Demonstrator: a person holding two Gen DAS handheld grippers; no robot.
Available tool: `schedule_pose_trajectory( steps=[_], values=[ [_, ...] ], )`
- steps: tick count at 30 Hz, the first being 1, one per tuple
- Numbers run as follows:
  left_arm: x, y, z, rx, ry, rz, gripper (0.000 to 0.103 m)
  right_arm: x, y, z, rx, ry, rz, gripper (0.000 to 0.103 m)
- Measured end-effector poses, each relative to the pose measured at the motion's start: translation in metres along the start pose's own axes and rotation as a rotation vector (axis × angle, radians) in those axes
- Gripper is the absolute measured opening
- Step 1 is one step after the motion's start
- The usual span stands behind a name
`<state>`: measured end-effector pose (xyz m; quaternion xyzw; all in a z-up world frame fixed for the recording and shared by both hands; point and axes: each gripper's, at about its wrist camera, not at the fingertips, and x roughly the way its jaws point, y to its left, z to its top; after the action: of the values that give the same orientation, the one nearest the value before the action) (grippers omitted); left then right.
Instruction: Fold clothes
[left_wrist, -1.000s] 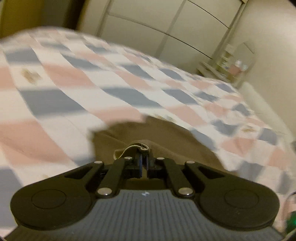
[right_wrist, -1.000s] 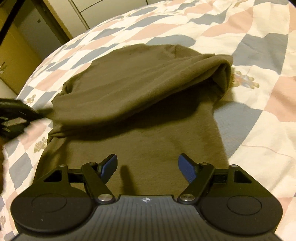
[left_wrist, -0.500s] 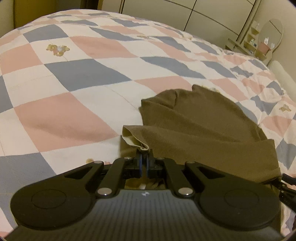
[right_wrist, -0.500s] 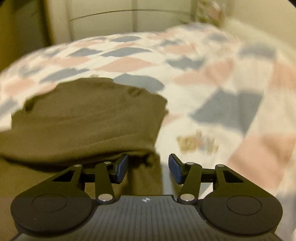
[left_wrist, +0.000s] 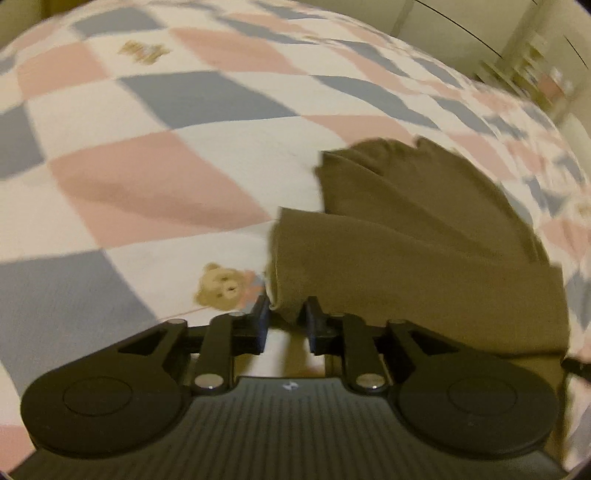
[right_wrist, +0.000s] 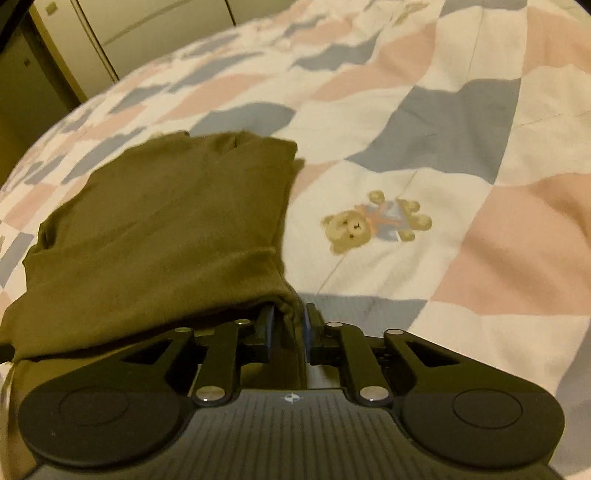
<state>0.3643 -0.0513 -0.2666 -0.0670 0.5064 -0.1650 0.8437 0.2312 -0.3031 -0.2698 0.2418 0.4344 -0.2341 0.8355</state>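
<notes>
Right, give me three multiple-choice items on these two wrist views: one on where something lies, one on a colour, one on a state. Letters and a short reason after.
1. Where does the garment lie?
A. on a checked bedspread
B. on a wooden floor
C. over a chair back

2. What colour is the garment?
A. bright red
B. olive brown
C. white

3. What is between the fingers of the right gripper?
A. nothing
B. a corner of the bedspread
C. an edge of the garment

Answers:
1. A: the pink, grey and white bedspread with teddy bear prints surrounds the cloth in both views.
2. B: the whole cloth reads olive brown in both views.
3. C: a bunched edge of cloth sits between the blue pads as the jaws are closing; the left gripper is opening, with a garment corner between its fingers.
</notes>
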Motion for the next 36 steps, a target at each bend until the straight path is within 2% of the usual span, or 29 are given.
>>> schedule_pose_trajectory(
  steps=[1, 2, 4, 7, 9, 12, 13, 14, 15, 16, 18, 20, 23, 25, 26, 28, 30, 32, 34, 36],
  values=[
    [-0.003, 0.006, 0.001, -0.048, 0.003, -0.018, 0.016, -0.007, 0.001, 0.001, 0.001, -0.004, -0.010, 0.030],
    [-0.005, 0.012, 0.002, -0.102, 0.013, -0.041, 0.018, -0.012, 0.002, 0.002, 0.005, -0.016, -0.014, 0.031],
    [-0.008, 0.025, 0.000, -0.219, 0.041, -0.100, 0.034, -0.023, 0.003, 0.005, 0.013, -0.050, 0.001, 0.032],
    [-0.005, 0.040, -0.008, -0.389, 0.077, -0.178, 0.039, -0.031, 0.006, 0.011, 0.022, -0.117, 0.051, 0.034],
    [0.003, 0.048, -0.014, -0.512, 0.091, -0.225, 0.044, -0.030, 0.011, 0.014, 0.026, -0.149, 0.081, 0.040],
    [0.016, 0.053, -0.016, -0.636, 0.080, -0.258, 0.043, -0.017, 0.018, 0.015, 0.037, -0.127, 0.088, 0.040],
    [0.020, 0.050, -0.013, -0.634, 0.073, -0.252, 0.037, -0.013, 0.019, 0.014, 0.041, -0.122, 0.088, 0.040],
    [0.024, 0.043, -0.010, -0.595, 0.073, -0.231, 0.034, -0.010, 0.021, 0.013, 0.045, -0.116, 0.088, 0.040],
    [0.026, 0.035, -0.005, -0.536, 0.077, -0.202, 0.024, -0.008, 0.021, 0.011, 0.045, -0.112, 0.084, 0.040],
    [0.029, 0.026, -0.001, -0.477, 0.080, -0.174, 0.010, -0.007, 0.021, 0.009, 0.045, -0.109, 0.080, 0.040],
    [0.026, 0.001, 0.004, -0.283, 0.048, -0.084, 0.003, -0.005, 0.021, 0.005, 0.044, -0.102, 0.071, 0.041],
    [0.015, -0.036, 0.006, -0.001, -0.041, 0.028, 0.003, -0.005, 0.018, 0.003, 0.050, -0.093, 0.067, 0.041],
    [0.001, -0.109, -0.022, 0.586, -0.241, 0.150, 0.002, -0.005, 0.015, 0.002, 0.059, -0.089, 0.063, 0.040],
    [0.005, -0.141, -0.051, 0.881, -0.282, 0.134, 0.003, -0.006, 0.012, 0.001, 0.065, -0.093, 0.063, 0.040],
    [0.010, -0.151, -0.062, 0.971, -0.268, 0.119, 0.004, -0.006, 0.011, 0.001, 0.070, -0.092, 0.064, 0.040],
    [0.025, -0.160, -0.077, 1.061, -0.195, 0.088, 0.012, -0.006, 0.009, 0.000, 0.080, -0.085, 0.068, 0.041],
    [0.035, -0.159, -0.082, 1.057, -0.153, 0.098, 0.016, -0.006, 0.008, -0.002, 0.083, -0.077, 0.072, 0.041],
    [0.028, -0.151, -0.073, 0.974, -0.131, 0.063, 0.019, -0.007, 0.007, -0.002, 0.081, -0.074, 0.076, 0.042],
    [0.012, -0.139, -0.050, 0.826, -0.092, -0.065, 0.025, -0.009, 0.005, -0.001, 0.076, -0.075, 0.080, 0.045],
    [-0.004, -0.125, -0.029, 0.682, -0.082, -0.213, 0.025, -0.014, 0.002, -0.001, 0.068, -0.087, 0.078, 0.045]
  ],
)
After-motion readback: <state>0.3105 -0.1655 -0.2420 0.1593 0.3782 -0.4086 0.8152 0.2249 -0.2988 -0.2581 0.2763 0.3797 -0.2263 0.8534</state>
